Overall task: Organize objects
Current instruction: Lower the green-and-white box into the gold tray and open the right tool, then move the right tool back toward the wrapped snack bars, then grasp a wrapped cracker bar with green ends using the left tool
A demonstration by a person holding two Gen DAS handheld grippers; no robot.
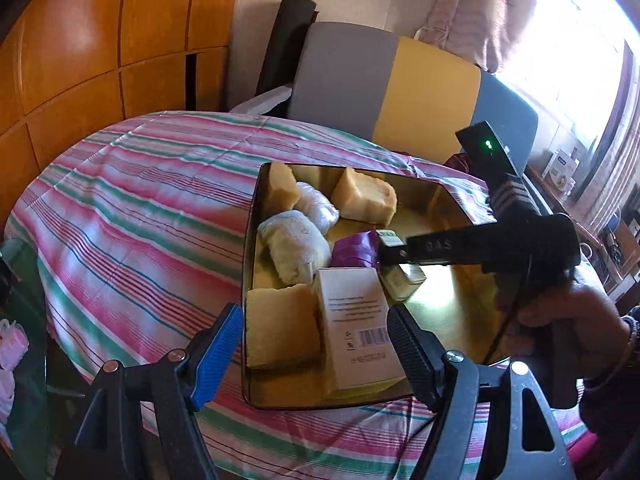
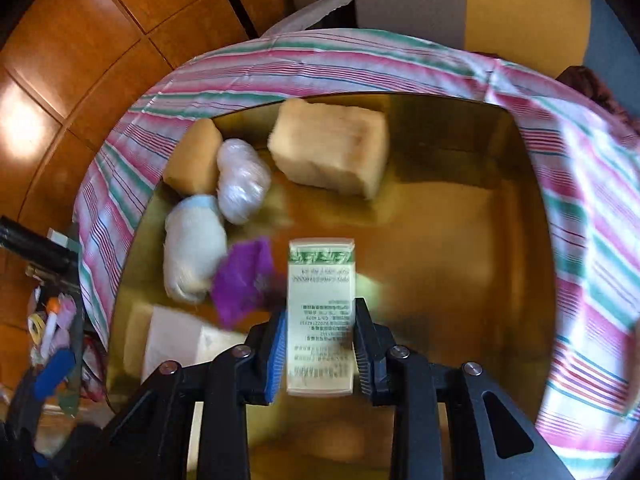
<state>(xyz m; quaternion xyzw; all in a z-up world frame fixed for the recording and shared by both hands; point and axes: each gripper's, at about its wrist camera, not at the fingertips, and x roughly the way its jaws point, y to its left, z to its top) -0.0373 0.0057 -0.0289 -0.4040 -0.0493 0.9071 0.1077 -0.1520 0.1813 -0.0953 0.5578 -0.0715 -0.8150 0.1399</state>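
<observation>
A gold tray (image 1: 452, 304) lies on the striped cloth and also shows in the right wrist view (image 2: 460, 240). In it are tan sponge blocks (image 1: 366, 196) (image 2: 332, 148), a white towel roll (image 1: 294, 248) (image 2: 194, 248), a plastic-wrapped roll (image 2: 242, 178), a purple packet (image 1: 356, 250) (image 2: 244, 280) and a white box (image 1: 358, 328). My right gripper (image 2: 320, 344) is shut on a small green-and-white box (image 2: 321, 312) over the tray's middle; from the left it shows as an arm (image 1: 460, 246) with the box (image 1: 400, 276). My left gripper (image 1: 316, 344) is open over the tray's near edge, around the white box and a sponge (image 1: 282, 326).
The striped tablecloth (image 1: 140, 208) covers a round table. A grey, yellow and blue chair (image 1: 404, 92) stands behind it. Orange wood panelling (image 1: 100, 40) is on the left. Cluttered items (image 2: 52, 332) sit beside the table's left edge.
</observation>
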